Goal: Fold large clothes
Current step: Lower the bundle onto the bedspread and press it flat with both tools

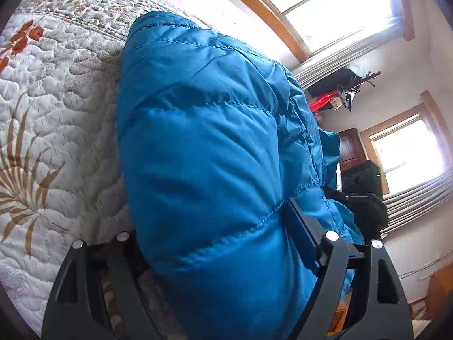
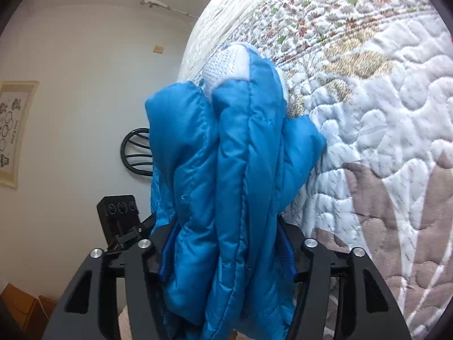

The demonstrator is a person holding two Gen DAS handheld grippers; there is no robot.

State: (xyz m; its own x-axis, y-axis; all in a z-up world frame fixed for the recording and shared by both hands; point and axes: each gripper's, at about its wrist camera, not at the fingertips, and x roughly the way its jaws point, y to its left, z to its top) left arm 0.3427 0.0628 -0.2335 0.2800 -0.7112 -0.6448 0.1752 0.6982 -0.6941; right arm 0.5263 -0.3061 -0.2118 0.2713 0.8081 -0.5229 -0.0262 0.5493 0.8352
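Slippage is the main risk here. Nearest the lenses, both sets of tongs have thick bunches of the blue jacket (image 1: pixel 215 147) between their arms. The left tongs (image 1: pixel 223 243) stand wide, with a fat quilted roll filling the gap; one blue pad lies against the jacket's right flank, while the other pad is hidden behind the padding, so I cannot tell whether the jacket is pinched or only resting there. The right tongs (image 2: pixel 226 252) stand less wide, with several layers of jacket between the two pads; whether the pads press on them is also unclear.

If either grip is loose, the slick shell could slide out and the stacked layers would spring apart, undoing the fold. The puffy fill also pushes back, so a fold let go too soon may reopen.

Beyond the tongs, the jacket leans on the bed (image 1: pixel 56 130), its far end with the white lining (image 2: pixel 226 65) touching the quilt. Dragging it could rumple the quilt or skew the fold.
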